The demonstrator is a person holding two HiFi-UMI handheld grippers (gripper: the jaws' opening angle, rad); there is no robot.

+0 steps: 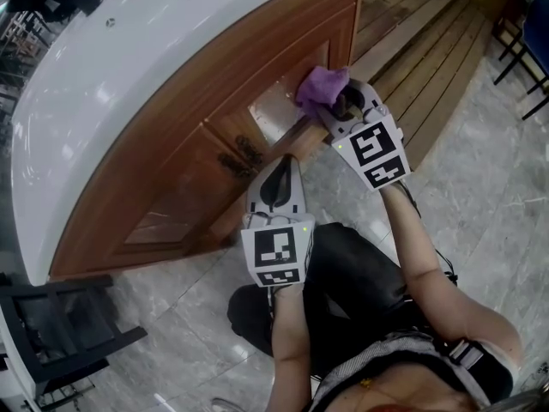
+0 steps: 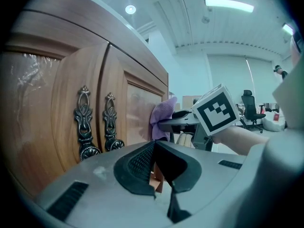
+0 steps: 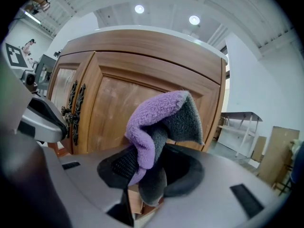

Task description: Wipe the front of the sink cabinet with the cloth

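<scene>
A purple and grey fleecy cloth (image 3: pixel 159 120) is clamped between the jaws of the right tool (image 3: pixel 146 169). The cloth is pressed against a door panel on the front of the curved brown wooden sink cabinet (image 1: pixel 176 148), to one side of the two ornate dark metal door handles (image 2: pixel 84 123). The left tool (image 2: pixel 155 164) is held lower, just in front of the cabinet and near those handles. Its jaws are drawn together, and nothing is gripped between them.

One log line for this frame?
right hand-held gripper: shut on cloth, cloth at cabinet door | left hand-held gripper: shut, empty
</scene>
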